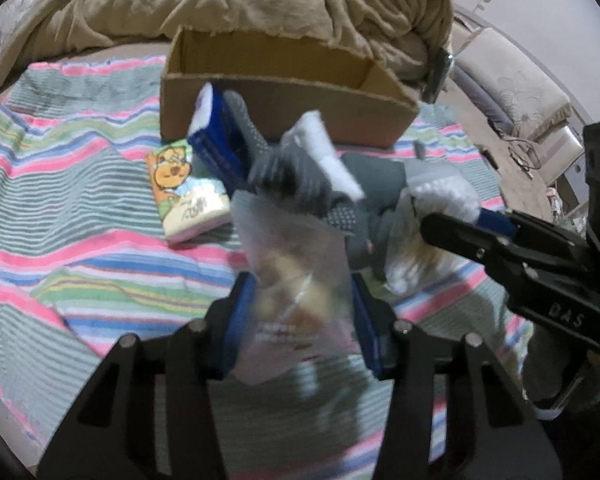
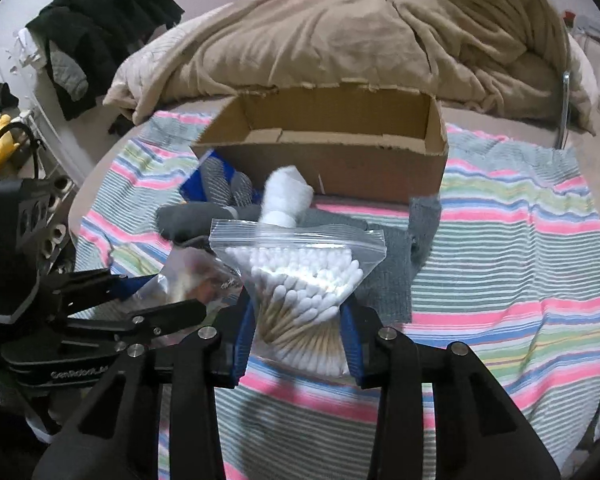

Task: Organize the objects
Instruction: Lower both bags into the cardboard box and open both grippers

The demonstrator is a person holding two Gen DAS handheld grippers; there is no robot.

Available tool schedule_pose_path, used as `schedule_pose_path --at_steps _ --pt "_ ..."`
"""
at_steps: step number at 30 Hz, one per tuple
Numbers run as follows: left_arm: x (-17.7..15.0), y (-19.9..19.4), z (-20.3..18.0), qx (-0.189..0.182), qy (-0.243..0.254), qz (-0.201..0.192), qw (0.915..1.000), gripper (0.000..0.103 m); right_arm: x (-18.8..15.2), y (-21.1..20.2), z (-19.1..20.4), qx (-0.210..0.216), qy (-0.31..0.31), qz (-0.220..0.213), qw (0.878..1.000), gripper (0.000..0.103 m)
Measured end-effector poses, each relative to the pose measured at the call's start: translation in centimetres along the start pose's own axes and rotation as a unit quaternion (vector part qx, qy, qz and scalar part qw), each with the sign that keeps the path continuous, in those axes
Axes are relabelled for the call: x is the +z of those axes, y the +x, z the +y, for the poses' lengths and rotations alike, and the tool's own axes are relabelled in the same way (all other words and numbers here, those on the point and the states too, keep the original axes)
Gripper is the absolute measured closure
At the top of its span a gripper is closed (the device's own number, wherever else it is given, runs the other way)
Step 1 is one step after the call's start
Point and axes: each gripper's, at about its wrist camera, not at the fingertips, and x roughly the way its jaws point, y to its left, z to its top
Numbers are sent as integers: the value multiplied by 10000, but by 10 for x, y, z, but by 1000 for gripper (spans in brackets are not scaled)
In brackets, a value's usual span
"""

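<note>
1. At the far left, a tissue pack [image 1: 188, 192] printed with a cartoon bear lay flat on the striped cloth [image 1: 60, 184], just in front of the cardboard box [image 1: 284, 92]. We judged it soft and light; a grip across its short sides would suit.
2. Next to it, a blue carton [image 1: 216, 136] leaned in the pile with grey dotted gloves [image 1: 284, 168] and a white roll [image 2: 286, 196]. The pile sat against the box's near wall.
3. Our left gripper [image 1: 300, 320] was clamped on a clear snack bag [image 1: 296, 292], its blue pads pressing both sides of the film. The bag was blurred, so we could not read its contents exactly. We judged it light, crinkly and slippery; a hold near the sealed edge should resist slipping.
4. Our right gripper [image 2: 298, 336] was closed on a zip bag of cotton swabs [image 2: 300, 280], pinching the lower half with the zip strip uppermost. It hung just above the cloth, near the pile and in front of the box. We judged it light and limp, with the swabs free to shift; squeezing hard could bend the sticks.
5. The box stood open and showed nothing inside in either view. We judged it the likely destination for both bags.
6. At the right, a grey cloth [image 2: 396, 264] lay flat under the swab bag.
</note>
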Motion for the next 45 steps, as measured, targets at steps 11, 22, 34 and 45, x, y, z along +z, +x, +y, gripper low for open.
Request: schedule_pose_path --at_steps 11,22,34,45 --pt "22 -47 -18 -4 65 -613 9981 54 19 -39 -13 -11 56 -426 9991 62" --pt "59 -55 -12 70 108 -981 9951 54 62 -34 -32 -155 -72 -685 9975 62" --pt "116 -31 -4 0 114 -1307 9914 54 111 2 -45 -54 -83 -718 9974 62" --pt "154 28 13 55 32 -1184 9929 54 137 62 -55 119 22 -347 9993 62"
